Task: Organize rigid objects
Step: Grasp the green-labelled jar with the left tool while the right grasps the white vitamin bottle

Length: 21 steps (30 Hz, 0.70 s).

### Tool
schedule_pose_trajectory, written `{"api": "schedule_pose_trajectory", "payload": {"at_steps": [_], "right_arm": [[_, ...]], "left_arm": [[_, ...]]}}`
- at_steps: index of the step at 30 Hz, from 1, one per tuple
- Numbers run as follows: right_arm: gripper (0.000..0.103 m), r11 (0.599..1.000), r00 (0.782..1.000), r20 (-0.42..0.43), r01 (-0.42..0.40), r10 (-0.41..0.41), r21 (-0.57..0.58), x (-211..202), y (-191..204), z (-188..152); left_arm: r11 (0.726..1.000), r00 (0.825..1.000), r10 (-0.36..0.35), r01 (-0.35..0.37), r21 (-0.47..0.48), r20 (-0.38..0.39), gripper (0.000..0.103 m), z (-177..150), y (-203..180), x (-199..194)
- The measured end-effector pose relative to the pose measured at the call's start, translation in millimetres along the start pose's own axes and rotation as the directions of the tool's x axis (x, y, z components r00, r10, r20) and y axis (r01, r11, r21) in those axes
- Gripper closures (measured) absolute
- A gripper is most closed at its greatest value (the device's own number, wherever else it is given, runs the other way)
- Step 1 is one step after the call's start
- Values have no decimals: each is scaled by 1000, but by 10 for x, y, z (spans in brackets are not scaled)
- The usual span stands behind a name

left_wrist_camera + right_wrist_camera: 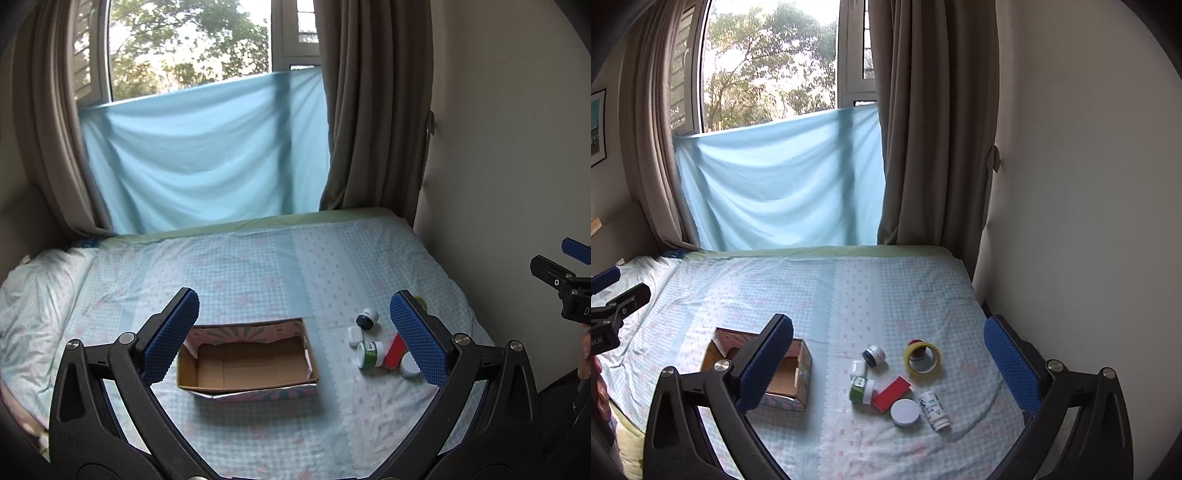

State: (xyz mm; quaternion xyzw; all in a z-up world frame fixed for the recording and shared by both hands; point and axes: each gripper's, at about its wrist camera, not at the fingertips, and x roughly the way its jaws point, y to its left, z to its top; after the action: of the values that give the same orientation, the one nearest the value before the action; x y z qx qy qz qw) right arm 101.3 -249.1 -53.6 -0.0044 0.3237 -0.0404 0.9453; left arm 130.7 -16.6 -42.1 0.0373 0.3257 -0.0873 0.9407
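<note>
Box: open cardboard box (pixel 783 373), patterned paper outside, bare brown inside, nothing in it, on the bed (pixel 849 288) toward its near edge.
Loose items: near the bed's right edge, apart from the box; yellow tape roll (pixel 922 359), red flat box (pixel 892 393), white round lid (pixel 905 412), green-labelled bottle (pixel 862 390) and white bottle (pixel 934 405) lying down, small dark jar (pixel 873 355), white case (pixel 857 367).
Left hand-held gripper (pixel 295 334): spread, holding nothing, above the box.
Right hand-held gripper (pixel 888 365): spread, holding nothing, above the items.
</note>
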Motion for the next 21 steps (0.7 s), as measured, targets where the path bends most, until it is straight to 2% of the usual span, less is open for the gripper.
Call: {"api": "schedule_pose_trajectory", "payload": {"at_steps": [4, 9, 12, 15, 17, 21], "right_arm": [[0, 999, 994, -105, 25, -28, -24, 458, -226, -160], [0, 1000, 970, -244, 19, -23, -16, 1091, -532, -414], [0, 1000, 946, -322, 17, -19, -9, 1500, -712, -594], [0, 999, 913, -409, -7, -7, -33, 1954, -859, -828], [0, 998, 889, -457, -21, -11, -65, 2233, -946, -1001], [0, 996, 808, -589, -75, 27, -57, 2796, -1103, -1405]], "left_arm": [[999, 991, -54, 54, -9, -120, 1, -61, -287, 675], [997, 957, -78, 80, -3, -279, 1, -236, -715, 1570], [995, 921, -96, 98, -14, -377, 1, -417, -935, 2104], [995, 877, -101, 100, -28, -469, 1, -602, -1117, 2636], [994, 842, -108, 100, -43, -528, 1, -757, -1196, 2935], [995, 780, -97, 98, -32, -619, 1, -1100, -1377, 3502]]}}
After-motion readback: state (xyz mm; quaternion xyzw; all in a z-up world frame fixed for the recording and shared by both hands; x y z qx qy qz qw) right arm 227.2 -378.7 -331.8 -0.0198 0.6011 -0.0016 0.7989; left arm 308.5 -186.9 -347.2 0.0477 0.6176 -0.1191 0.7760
